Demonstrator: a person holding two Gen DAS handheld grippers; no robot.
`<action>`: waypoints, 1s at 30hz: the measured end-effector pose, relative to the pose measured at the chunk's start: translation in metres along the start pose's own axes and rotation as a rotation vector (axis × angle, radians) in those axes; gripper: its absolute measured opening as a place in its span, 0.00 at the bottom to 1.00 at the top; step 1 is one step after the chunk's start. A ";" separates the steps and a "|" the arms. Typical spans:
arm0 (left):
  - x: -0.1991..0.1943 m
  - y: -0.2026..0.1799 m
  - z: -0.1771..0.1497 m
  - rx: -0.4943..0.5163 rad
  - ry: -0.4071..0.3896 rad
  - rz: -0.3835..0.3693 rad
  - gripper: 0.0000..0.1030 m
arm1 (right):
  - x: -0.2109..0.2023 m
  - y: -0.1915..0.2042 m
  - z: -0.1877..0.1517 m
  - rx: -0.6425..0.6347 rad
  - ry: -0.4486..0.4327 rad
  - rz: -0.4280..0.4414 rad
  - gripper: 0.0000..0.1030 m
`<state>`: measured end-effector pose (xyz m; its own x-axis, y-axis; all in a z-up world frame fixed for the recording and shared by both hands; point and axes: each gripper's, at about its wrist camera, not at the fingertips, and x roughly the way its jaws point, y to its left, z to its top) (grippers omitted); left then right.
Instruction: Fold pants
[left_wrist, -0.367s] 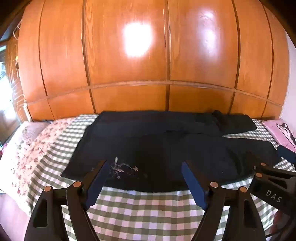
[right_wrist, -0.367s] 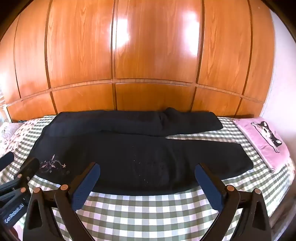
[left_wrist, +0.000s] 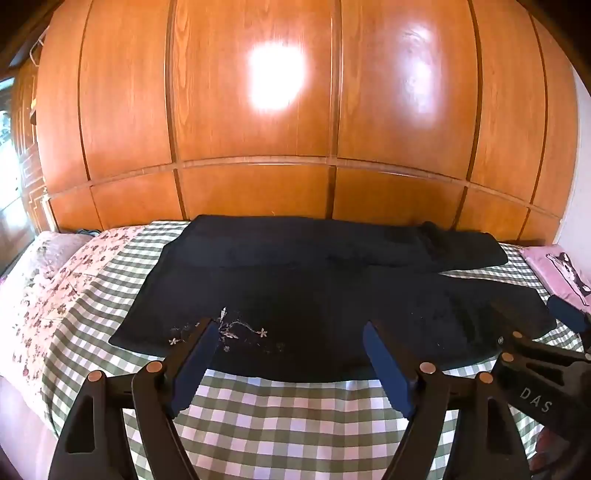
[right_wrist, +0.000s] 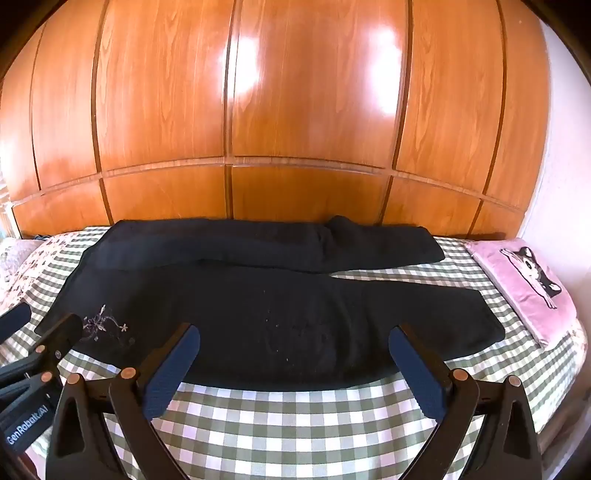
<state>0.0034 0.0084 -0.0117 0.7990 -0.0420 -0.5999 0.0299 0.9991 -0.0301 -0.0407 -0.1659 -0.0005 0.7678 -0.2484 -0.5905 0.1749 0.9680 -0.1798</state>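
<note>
Black pants (left_wrist: 314, 288) lie flat across the green checked bed, waist to the left with a small flower embroidery (left_wrist: 236, 328), both legs running right. The far leg has a fold near its end. They also show in the right wrist view (right_wrist: 277, 295). My left gripper (left_wrist: 291, 362) is open and empty, held above the near edge of the pants by the waist. My right gripper (right_wrist: 295, 365) is open and empty, above the near edge of the near leg. Each gripper shows at the edge of the other's view.
A green checked sheet (right_wrist: 295, 424) covers the bed. A pink cat pillow (right_wrist: 524, 284) lies at the right end, a floral cover (left_wrist: 48, 280) at the left. A wooden wardrobe wall (right_wrist: 295, 110) stands right behind the bed.
</note>
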 end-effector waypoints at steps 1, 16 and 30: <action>0.001 0.001 -0.001 -0.007 0.003 -0.005 0.80 | 0.001 -0.001 0.000 0.001 0.002 0.001 1.00; 0.020 -0.003 -0.009 0.002 0.056 -0.008 0.81 | 0.024 0.001 -0.009 -0.015 0.060 -0.006 1.00; 0.030 0.002 -0.013 -0.002 0.092 0.003 0.81 | 0.034 0.009 -0.014 -0.034 0.081 0.011 1.00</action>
<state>0.0199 0.0090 -0.0404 0.7406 -0.0393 -0.6708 0.0260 0.9992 -0.0299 -0.0222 -0.1663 -0.0331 0.7168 -0.2413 -0.6542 0.1451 0.9693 -0.1986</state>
